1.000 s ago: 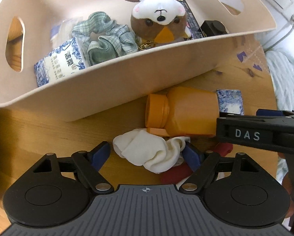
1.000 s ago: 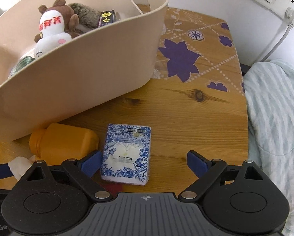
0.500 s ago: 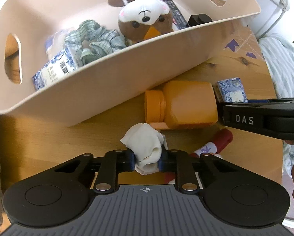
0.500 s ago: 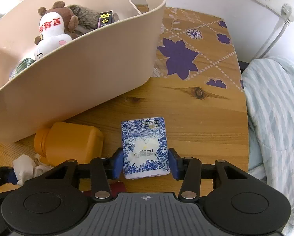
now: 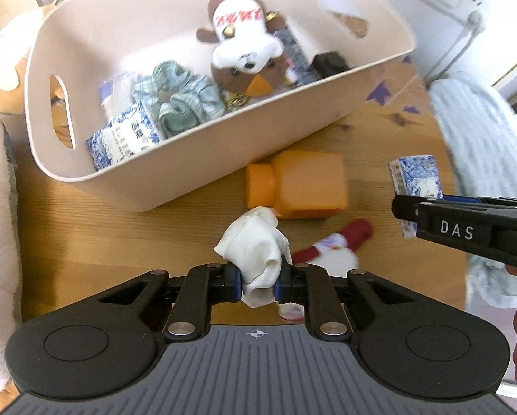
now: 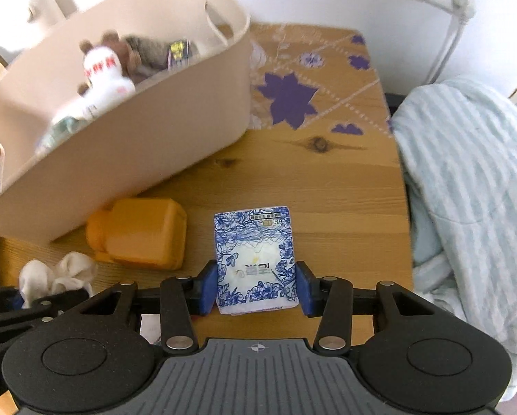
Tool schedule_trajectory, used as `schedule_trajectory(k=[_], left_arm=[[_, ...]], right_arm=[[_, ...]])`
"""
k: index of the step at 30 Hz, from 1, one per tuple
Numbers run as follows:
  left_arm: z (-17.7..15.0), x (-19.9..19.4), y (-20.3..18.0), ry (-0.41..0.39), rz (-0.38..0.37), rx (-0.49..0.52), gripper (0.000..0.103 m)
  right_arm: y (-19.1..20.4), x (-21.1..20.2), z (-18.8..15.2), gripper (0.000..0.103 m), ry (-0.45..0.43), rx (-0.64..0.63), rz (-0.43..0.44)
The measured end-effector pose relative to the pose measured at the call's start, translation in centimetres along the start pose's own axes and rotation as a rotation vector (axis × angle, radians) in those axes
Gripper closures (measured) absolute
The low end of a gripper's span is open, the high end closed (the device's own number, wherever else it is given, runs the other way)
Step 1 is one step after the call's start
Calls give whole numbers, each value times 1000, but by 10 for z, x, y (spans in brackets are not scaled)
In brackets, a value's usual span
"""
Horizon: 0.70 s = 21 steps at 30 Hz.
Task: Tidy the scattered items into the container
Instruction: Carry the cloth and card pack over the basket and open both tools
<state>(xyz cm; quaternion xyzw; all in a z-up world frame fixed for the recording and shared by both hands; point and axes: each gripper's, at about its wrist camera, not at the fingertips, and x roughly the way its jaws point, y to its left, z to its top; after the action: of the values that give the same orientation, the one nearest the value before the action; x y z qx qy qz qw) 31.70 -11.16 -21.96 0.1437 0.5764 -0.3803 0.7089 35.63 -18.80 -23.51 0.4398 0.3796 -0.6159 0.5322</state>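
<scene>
Left gripper (image 5: 257, 282) clamped on a bunched white sock (image 5: 255, 254), blue pads squeezing its lower folds, the rest bulging out ahead of the fingers, above the wooden tabletop (image 5: 120, 228) near its front edge. Right gripper (image 6: 256, 288) clamped on a blue-and-white floral tissue pack (image 6: 255, 259), pads pressing both long sides, the pack standing out forward between the fingers, over the tabletop near its right edge. Both sets of jaws recently drawn in, each with its item between the pads. Just ahead of the sock, an orange plastic bottle (image 5: 300, 185) lying on its side, cap toward the cream storage bin (image 5: 175, 180), close beside the bin's near wall. To the right of the sock, flat on the wood, a red-and-white item (image 5: 338, 238), too blurred to name. Inside the bin: a plush bear in a white shirt (image 5: 244, 52), a green checked cloth (image 5: 179, 100), a second floral tissue pack (image 5: 127, 136) against the near wall, a small black box (image 5: 329, 62). Only in the left wrist view: the bin's full interior, the red-and-white item, and the right gripper from the side holding its pack aloft. Only in the right wrist view: the purple flower-patterned mat (image 6: 293, 100) at the far right corner of the tabletop, a striped pale-blue blanket (image 6: 472, 186) past the right edge, and the printed face of the held pack.
</scene>
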Motion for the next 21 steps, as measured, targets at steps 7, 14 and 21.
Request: schedule_trajectory(k=[7,14,21], left_arm=[[6,-34,-13,-50,-19,3,87],[13,-71,-10,-121,4,-12,87],[28,-91,-2,-168,21,-26,87]], right_arm=[[4,-58,3,60,-94,5,10],[16,-101,10,60,-172,-17,35],[35,-130,26,60,-250,-41,44]])
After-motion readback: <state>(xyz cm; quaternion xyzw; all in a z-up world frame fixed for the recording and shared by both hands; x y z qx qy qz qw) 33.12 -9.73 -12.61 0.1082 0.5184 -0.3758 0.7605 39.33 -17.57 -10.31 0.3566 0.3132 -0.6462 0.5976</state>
